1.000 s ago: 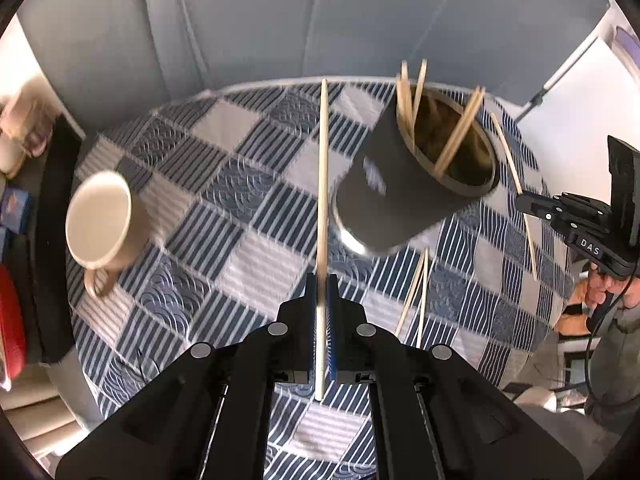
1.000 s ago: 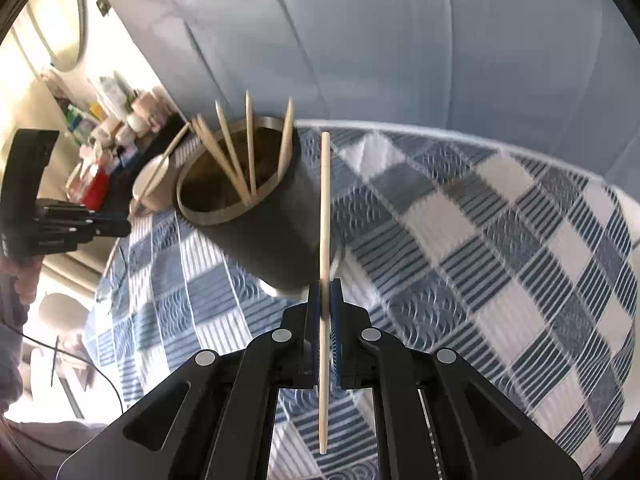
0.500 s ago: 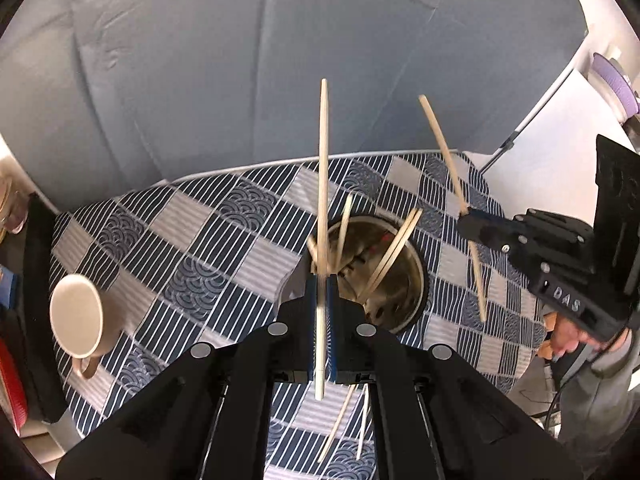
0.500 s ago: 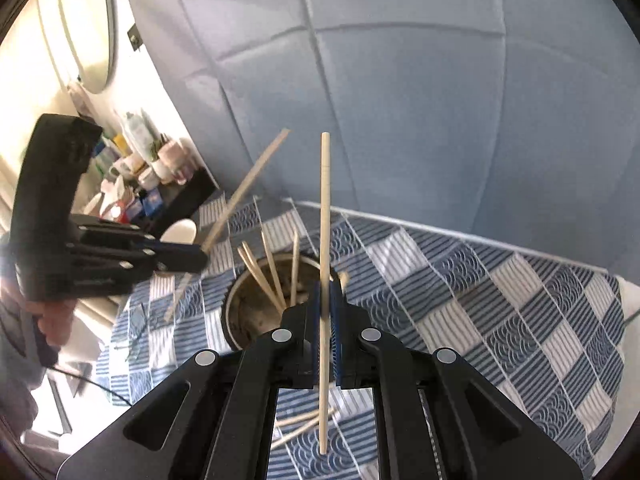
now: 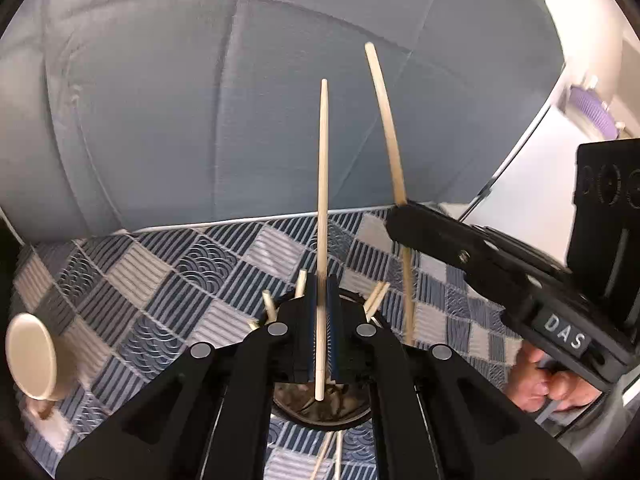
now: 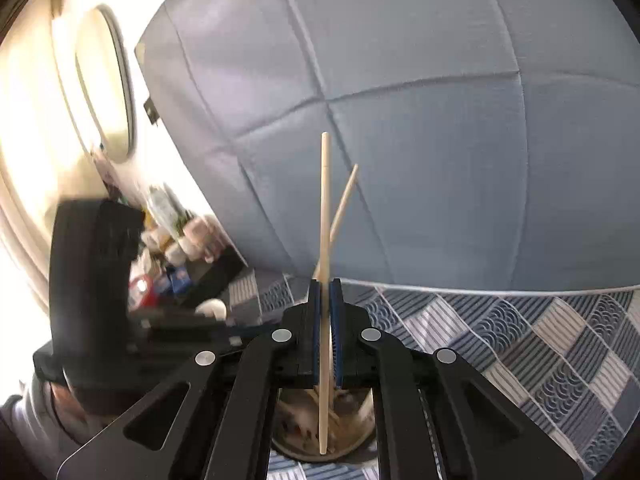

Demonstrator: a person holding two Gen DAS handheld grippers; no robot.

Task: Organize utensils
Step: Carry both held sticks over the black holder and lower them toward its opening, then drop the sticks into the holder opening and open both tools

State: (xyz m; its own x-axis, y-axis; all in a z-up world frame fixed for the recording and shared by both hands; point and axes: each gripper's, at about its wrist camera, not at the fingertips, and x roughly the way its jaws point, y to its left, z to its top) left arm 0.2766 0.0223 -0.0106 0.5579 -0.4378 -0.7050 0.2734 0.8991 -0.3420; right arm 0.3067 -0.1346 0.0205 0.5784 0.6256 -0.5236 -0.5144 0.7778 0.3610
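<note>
- Chopsticks are the things being sorted: slim, pale wooden sticks, round in section and tapering to one end.
- Left claw (image 5: 322,300) is closed on one chopstick (image 5: 322,184), its blue pads pinching the stick low on its length; the shaft stands upright toward 12 o'clock with its narrow tip up, and its blunt lower end hangs over the mouth of the holder.
- Holder (image 5: 320,412) is a dark, round cylinder with a worn, brownish inside, seen from above at 6 o'clock of the left wrist view, between the black claw arms. Several chopstick ends (image 5: 301,282) stick up out of it around the rim.
- Right claw (image 6: 325,308) is likewise clamped on a second chopstick (image 6: 325,208), which stands upright with its lower tip over the same holder (image 6: 316,440).
- In the left wrist view the right claw (image 5: 394,222) comes in from 3 o'clock, matte black plastic, with its chopstick (image 5: 386,120) rising toward 1 o'clock; a hand (image 5: 548,384) grips its handle.
- Bench (image 5: 192,268) wears a woven cloth of navy and grey squares, some striped, some with wave scales.
- Two more loose chopsticks (image 5: 326,456) lie on the cloth at 6 o'clock, just below the holder.
- Cream ceramic mug (image 5: 34,358), smooth and round, sits at 8 o'clock with its mouth toward the camera.
- Grey padded panel (image 5: 200,100) with stitched seams stands behind the bench.
</note>
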